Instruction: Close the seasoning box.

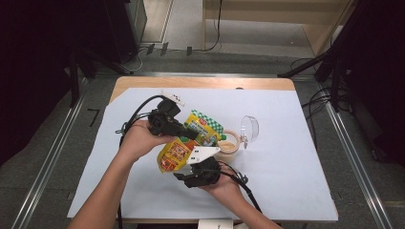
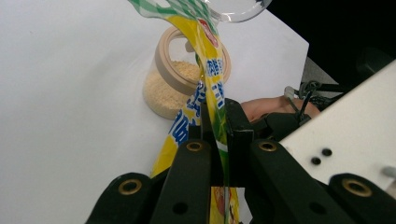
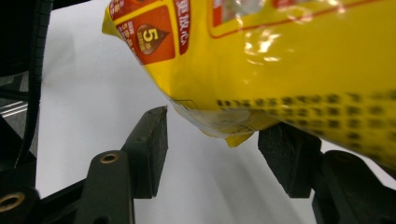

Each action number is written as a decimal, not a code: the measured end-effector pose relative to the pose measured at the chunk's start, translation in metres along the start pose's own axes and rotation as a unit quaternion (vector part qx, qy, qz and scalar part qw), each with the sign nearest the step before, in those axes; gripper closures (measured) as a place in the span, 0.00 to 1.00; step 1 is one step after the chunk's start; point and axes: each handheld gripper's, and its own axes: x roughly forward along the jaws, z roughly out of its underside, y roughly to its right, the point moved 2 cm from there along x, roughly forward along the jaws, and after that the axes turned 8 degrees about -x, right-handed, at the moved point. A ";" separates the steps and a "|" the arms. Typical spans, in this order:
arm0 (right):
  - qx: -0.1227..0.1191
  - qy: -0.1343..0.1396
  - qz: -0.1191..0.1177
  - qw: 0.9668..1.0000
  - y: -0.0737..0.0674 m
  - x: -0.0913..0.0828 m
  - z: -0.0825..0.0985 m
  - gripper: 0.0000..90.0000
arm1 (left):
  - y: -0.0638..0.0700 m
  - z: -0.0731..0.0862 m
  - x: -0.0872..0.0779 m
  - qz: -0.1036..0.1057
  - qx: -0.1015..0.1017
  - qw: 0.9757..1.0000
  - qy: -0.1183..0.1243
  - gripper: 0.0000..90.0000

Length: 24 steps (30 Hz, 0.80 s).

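Standing on the white sheet (image 1: 286, 157) that covers the table, a jar (image 1: 228, 145) of pale grains sits just right of the pouch (image 1: 184, 148), its tan rim open. A clear lid (image 1: 249, 129) stands on edge just beyond the jar, to its right. The pouch, yellow with a green-checked top, hangs tilted above the sheet between the two hands, its top end leaning toward the jar and partly covering the jar's near rim in the high view. In the left gripper view the pouch (image 2: 212, 70) crosses in front of the jar (image 2: 180, 77) and the lid (image 2: 233, 9), which is cut off at the top edge.

The pouch's print is too small to read from above, and its lower corner is hidden there behind the grey plate on the right gripper (image 1: 188, 175). In the right gripper view the pouch (image 3: 280, 60) runs off the top and right edges, and the right finger (image 3: 289, 154) is partly covered by it.

The left gripper (image 1: 191, 134) pinches the pouch's edge, its fingers (image 2: 238, 121) pressed together on the film. The right gripper (image 3: 212, 149) has its jaws apart, with the pouch's bottom corner hanging between and just above them; the left pad (image 3: 154, 140) stands clear of the film, and whether the right one touches it cannot be told.
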 end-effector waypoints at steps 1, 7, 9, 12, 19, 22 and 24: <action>-0.003 0.003 0.002 1.000 0.001 -0.001 0.000 0.48 | 0.000 0.001 -0.001 0.001 0.000 1.000 0.001 1.00; -0.001 0.016 0.010 1.000 0.002 -0.008 -0.002 0.47 | 0.002 0.004 -0.010 0.014 0.015 1.000 0.014 1.00; -0.001 0.021 0.011 1.000 0.002 -0.012 -0.003 0.47 | 0.003 0.004 -0.014 0.018 0.025 0.999 0.020 1.00; 0.004 0.024 0.007 1.000 0.001 -0.015 -0.004 0.46 | 0.007 0.005 -0.018 0.019 0.034 0.999 0.026 1.00; 0.008 0.039 0.006 0.999 -0.004 -0.031 -0.009 0.45 | 0.006 0.008 -0.028 0.020 0.032 0.998 0.043 1.00; 0.018 0.034 -0.001 0.999 -0.006 -0.038 -0.009 0.45 | 0.003 0.009 -0.033 0.019 0.028 0.998 0.051 1.00; 0.026 0.043 -0.005 0.999 -0.005 -0.045 -0.007 0.45 | 0.002 0.010 -0.036 0.018 0.023 0.998 0.060 1.00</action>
